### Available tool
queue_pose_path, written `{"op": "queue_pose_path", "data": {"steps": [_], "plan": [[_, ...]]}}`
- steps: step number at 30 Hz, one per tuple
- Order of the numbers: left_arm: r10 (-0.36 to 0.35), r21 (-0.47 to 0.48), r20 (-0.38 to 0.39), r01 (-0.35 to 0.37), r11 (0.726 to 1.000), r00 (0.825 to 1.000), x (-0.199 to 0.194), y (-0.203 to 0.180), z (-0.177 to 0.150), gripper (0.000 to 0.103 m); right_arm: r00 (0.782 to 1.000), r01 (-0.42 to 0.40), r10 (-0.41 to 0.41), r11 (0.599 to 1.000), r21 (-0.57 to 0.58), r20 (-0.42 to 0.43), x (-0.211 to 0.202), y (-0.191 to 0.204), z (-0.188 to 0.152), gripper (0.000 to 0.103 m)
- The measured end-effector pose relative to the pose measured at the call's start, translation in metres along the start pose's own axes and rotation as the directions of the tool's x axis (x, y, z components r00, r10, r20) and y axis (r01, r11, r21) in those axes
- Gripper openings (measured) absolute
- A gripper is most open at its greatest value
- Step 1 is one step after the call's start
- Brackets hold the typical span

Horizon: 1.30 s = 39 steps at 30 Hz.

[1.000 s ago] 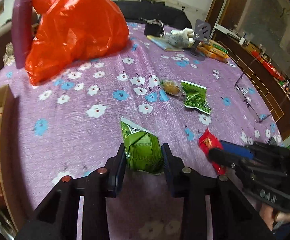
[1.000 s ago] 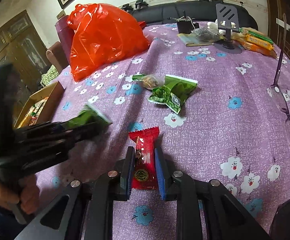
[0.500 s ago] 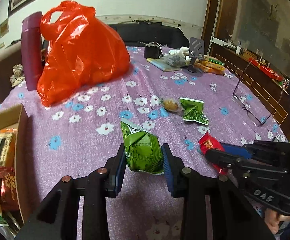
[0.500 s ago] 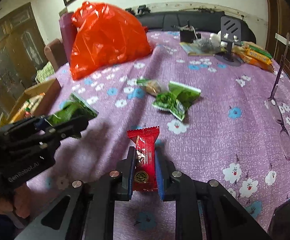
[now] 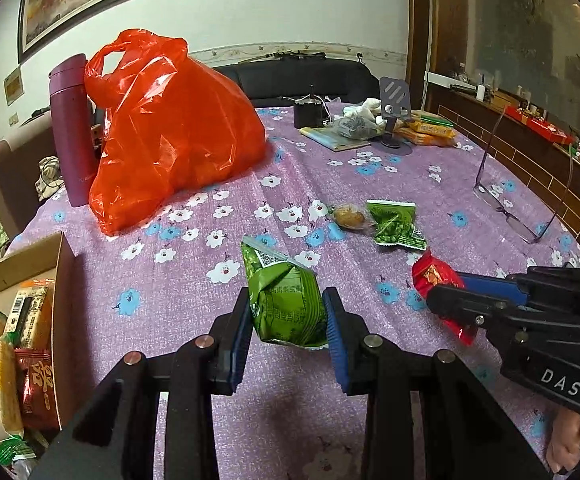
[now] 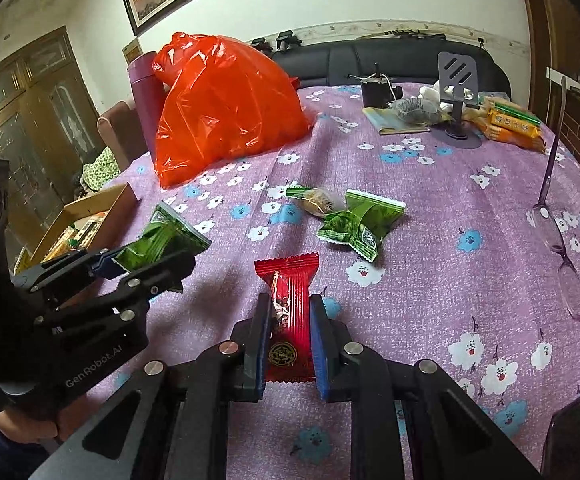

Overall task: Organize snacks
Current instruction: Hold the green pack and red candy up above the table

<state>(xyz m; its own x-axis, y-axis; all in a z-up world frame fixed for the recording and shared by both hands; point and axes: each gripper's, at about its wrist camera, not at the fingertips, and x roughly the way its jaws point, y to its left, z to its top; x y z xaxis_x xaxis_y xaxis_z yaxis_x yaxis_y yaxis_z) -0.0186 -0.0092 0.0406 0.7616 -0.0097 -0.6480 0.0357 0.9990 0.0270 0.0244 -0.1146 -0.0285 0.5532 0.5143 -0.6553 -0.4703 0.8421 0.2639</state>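
Left tongs [image 5: 288,320] clamped on a green snack pack [image 5: 284,304], held up over the purple flowered worktop [image 5: 194,304]. Right tongs [image 6: 290,336] squeezed tight on a red candy wrapper [image 6: 290,320], also off the cloth. Cardboard box [image 5: 60,280] with more snacks at the left edge. Another green pack [image 6: 360,220] and a small clear-wrapped treat [image 6: 320,202] lying side by side, touching, mid-worktop. Big orange bag [image 5: 174,132] farther back.

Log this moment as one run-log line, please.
left claw: shut on green snack packet | right claw: shut on red candy packet | cardboard box: part-filled
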Motion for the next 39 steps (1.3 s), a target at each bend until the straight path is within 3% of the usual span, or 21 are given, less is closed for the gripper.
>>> {"op": "queue_pose_path", "data": {"steps": [39], "plan": [[0.111,0.079,0.108,-0.12,0.99,0.988,-0.015,-0.014,0.0,0.033,0.997,-0.034,0.033,0.999,0.022,0.074,-0.016,0.001,0.004,0.02]]}}
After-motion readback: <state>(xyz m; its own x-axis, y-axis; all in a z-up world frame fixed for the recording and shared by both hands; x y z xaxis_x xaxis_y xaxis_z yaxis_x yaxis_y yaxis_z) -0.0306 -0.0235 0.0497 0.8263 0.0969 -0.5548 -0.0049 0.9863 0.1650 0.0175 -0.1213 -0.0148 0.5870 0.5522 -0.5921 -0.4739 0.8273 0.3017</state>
